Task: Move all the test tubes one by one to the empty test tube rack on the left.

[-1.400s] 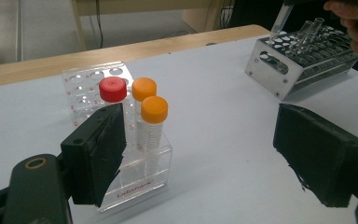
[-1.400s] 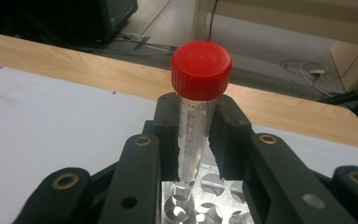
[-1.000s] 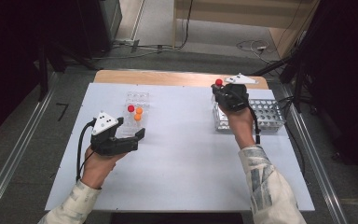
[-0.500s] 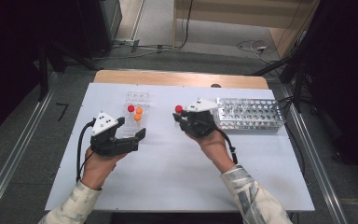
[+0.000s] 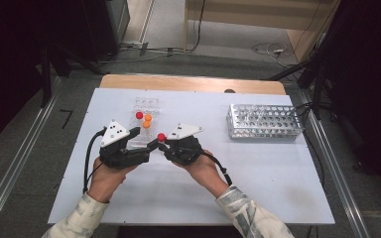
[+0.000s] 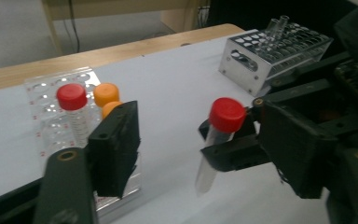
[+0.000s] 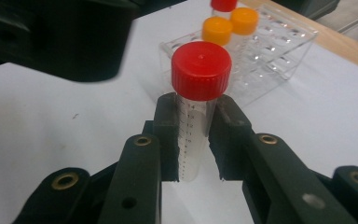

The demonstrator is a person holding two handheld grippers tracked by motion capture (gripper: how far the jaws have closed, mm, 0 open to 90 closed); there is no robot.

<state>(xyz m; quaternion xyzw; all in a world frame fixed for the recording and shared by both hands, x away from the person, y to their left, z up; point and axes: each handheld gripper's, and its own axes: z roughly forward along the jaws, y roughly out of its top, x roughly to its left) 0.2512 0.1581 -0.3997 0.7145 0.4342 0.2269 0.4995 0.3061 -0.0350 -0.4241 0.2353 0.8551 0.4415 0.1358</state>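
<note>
Red-capped tube (image 7: 193, 116) above white table (image 5: 258, 163)

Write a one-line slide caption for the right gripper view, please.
Right gripper shut on a red-capped tube, with the clear rack holding two orange-capped tubes behind.

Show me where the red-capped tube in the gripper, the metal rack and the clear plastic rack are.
red-capped tube (image 7: 200, 70), right gripper view, on its red cap.
metal rack (image 5: 264, 121), high view, on its holed top plate.
clear plastic rack (image 6: 46, 121), left gripper view, on its clear top.

Clear red-capped tube (image 7: 196, 116) stands upright, clamped below its cap.
</note>
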